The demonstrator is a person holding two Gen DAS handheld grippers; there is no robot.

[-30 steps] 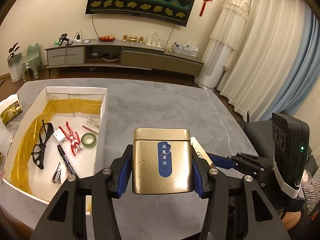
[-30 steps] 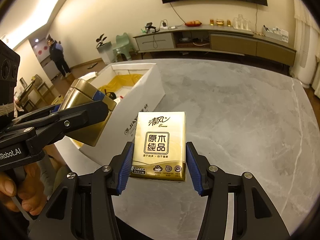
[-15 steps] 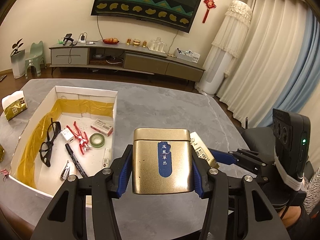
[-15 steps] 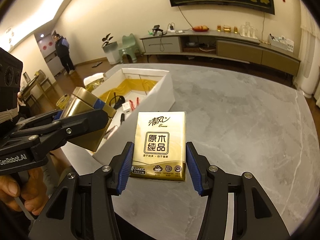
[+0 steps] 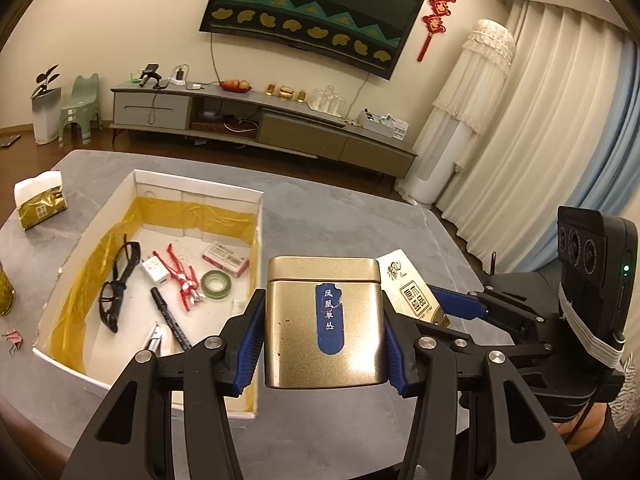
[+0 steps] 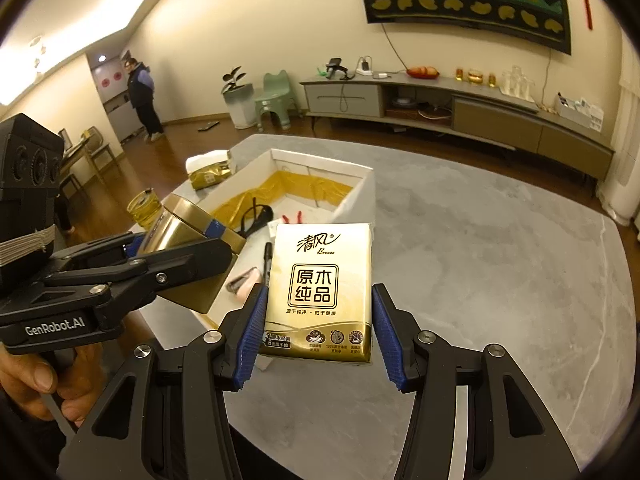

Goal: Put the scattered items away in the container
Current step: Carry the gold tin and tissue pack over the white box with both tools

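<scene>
My left gripper (image 5: 324, 340) is shut on a gold tea tin (image 5: 324, 320) with a blue label, held above the table just right of the white box (image 5: 256, 208). My right gripper (image 6: 318, 332) is shut on a gold tissue pack (image 6: 320, 288), held beside and slightly behind the left one. The box, lined with yellow tape, holds black glasses (image 5: 116, 280), a red figure (image 5: 180, 276), a green tape roll (image 5: 217, 285), a black pen (image 5: 168, 316), a pink-and-white carton (image 5: 226, 258) and a white plug (image 5: 154, 271). In the right wrist view the tin (image 6: 188, 236) hangs over the box's near corner.
A gold tissue packet (image 5: 40, 204) lies on the grey marble table (image 5: 340, 224) left of the box. A pink binder clip (image 5: 14, 338) and a yellowish bottle (image 5: 5, 292) sit at the left edge. A person (image 6: 140, 96) stands far off in the room.
Both grippers have risen and tilted, so more of the box's inside shows. The tin and the tissue pack stay gripped and have moved a little closer to the box.
</scene>
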